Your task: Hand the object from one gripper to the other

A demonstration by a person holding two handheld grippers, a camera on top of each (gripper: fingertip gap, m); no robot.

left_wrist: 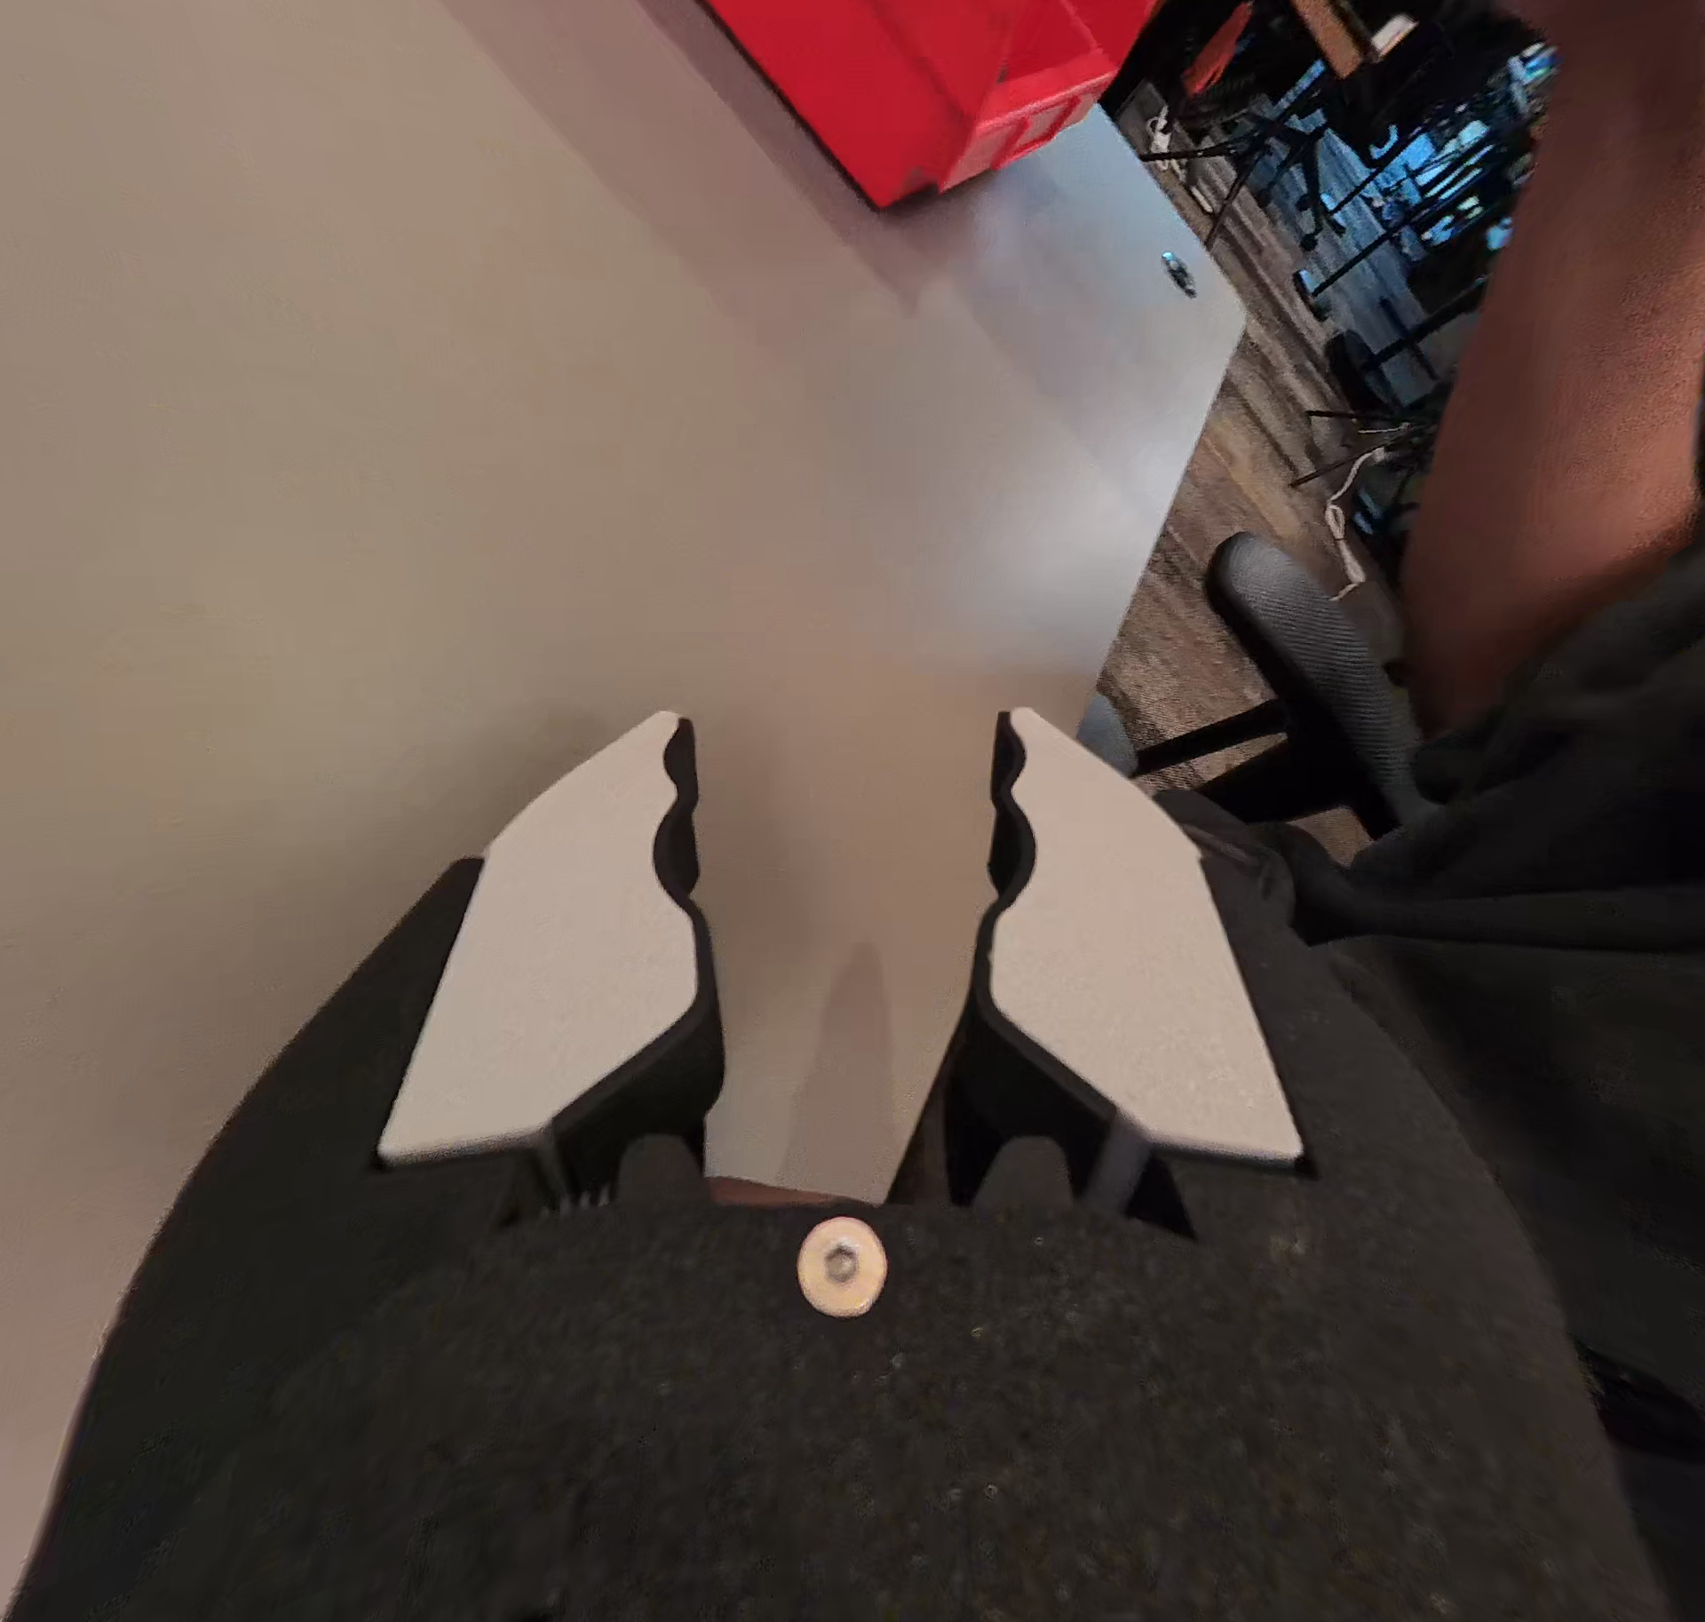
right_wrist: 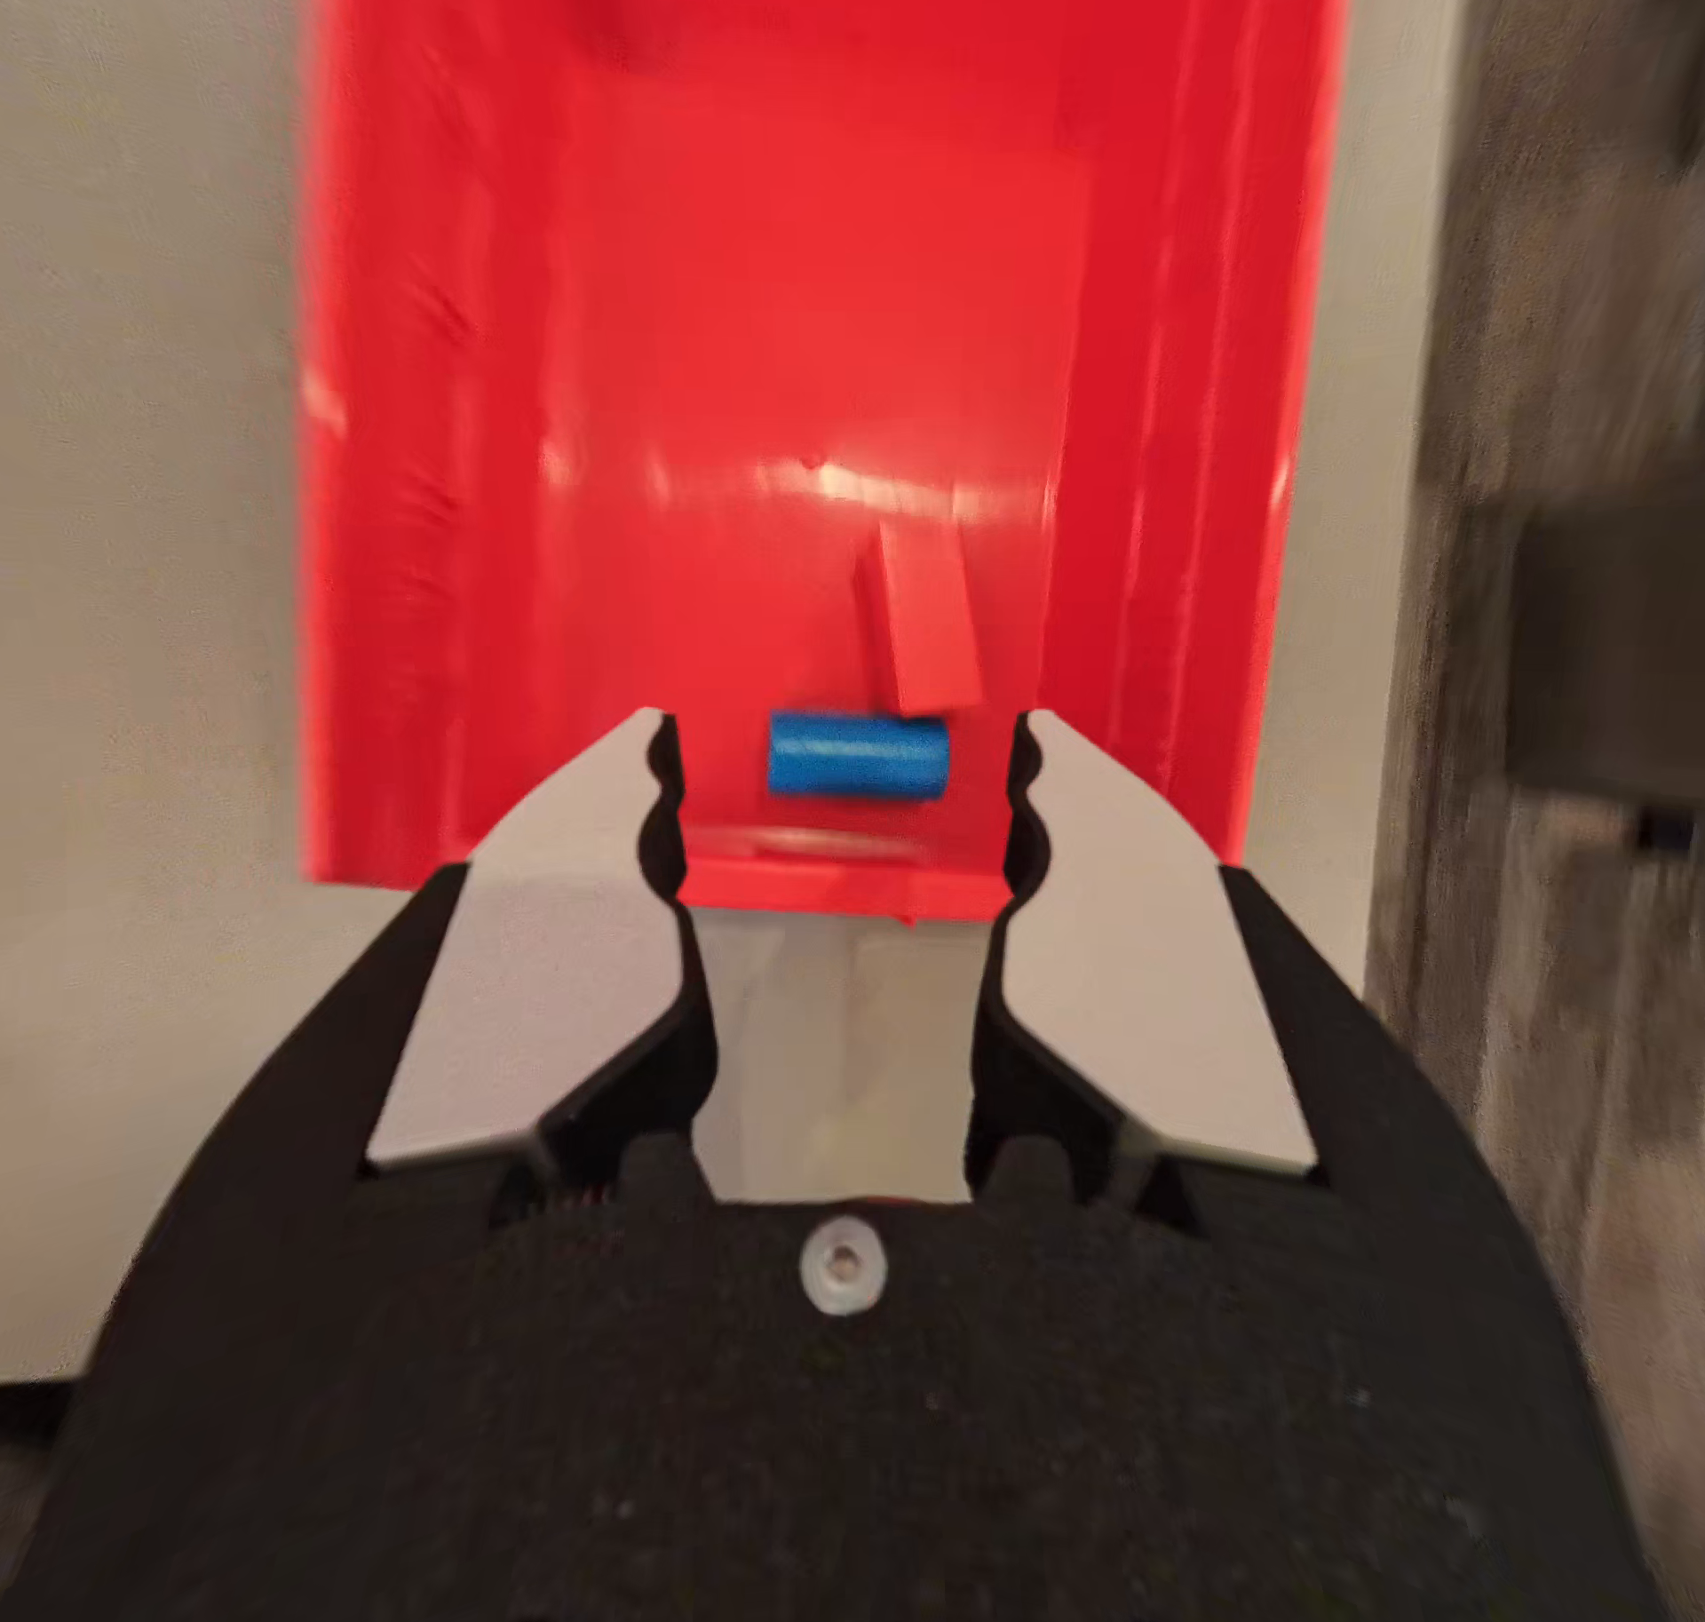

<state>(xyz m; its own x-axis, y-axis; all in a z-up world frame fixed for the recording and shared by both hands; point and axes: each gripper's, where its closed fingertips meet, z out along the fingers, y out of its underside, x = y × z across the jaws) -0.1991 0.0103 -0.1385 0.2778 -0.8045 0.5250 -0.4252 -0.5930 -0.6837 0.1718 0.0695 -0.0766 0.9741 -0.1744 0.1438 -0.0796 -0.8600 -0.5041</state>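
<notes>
A small blue cylinder lies on its side on the floor of a red bin, near the bin's front wall. A red block lies just behind it. My right gripper is open and empty above the bin's front edge, with the cylinder showing between its fingertips. My left gripper is open and empty over the bare white table. The red bin shows at the top of the left wrist view, far from the left gripper. The cylinder is hidden in that view.
The table's edge runs down the right of the left wrist view, with wood floor and a black office chair beyond. A person's arm and dark clothing fill the right side. Grey floor lies right of the bin.
</notes>
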